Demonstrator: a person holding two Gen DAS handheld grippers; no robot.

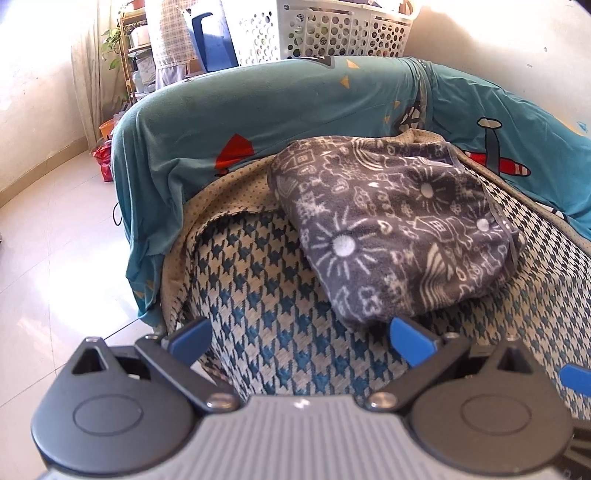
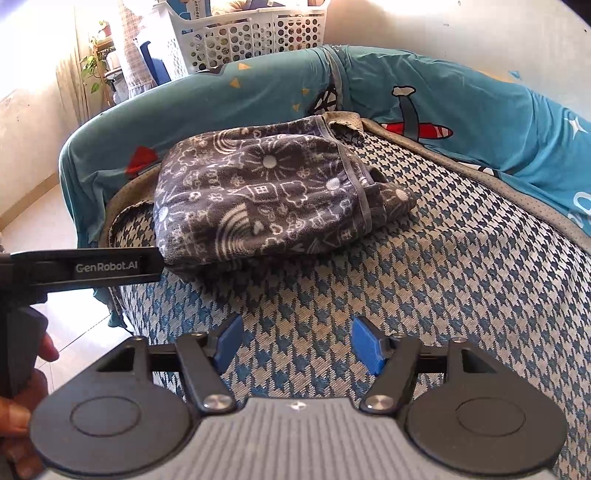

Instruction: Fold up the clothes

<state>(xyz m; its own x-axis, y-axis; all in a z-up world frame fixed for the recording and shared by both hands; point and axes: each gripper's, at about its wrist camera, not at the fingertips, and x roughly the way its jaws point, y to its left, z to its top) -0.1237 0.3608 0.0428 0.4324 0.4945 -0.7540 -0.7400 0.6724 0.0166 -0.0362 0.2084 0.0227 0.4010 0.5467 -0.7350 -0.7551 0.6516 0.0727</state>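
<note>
Both claws stood agape, gripping nothing: left gripper [image 1: 299, 341], right gripper [image 2: 297, 345], tilted down over the seat | folded grey garment [image 1: 395, 229] lay on houndstooth sofa cover [image 2: 443, 295], just beyond left pads | right view alone showed hand [image 2: 20, 413] on left handle

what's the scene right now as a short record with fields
garment: grey patterned fleece cloth, folded into a thick bundle
surface: houndstooth sofa seat cover, cloth lies on it toward the back
backdrop: teal printed cover over the sofa back, white perforated basket behind it
left gripper: open, nothing between the fingers, just short of the bundle's near edge
right gripper: open, empty, over bare seat cover, apart from the cloth
fold state: looks folded, one loose end sticks out at its right side in the right wrist view
</note>
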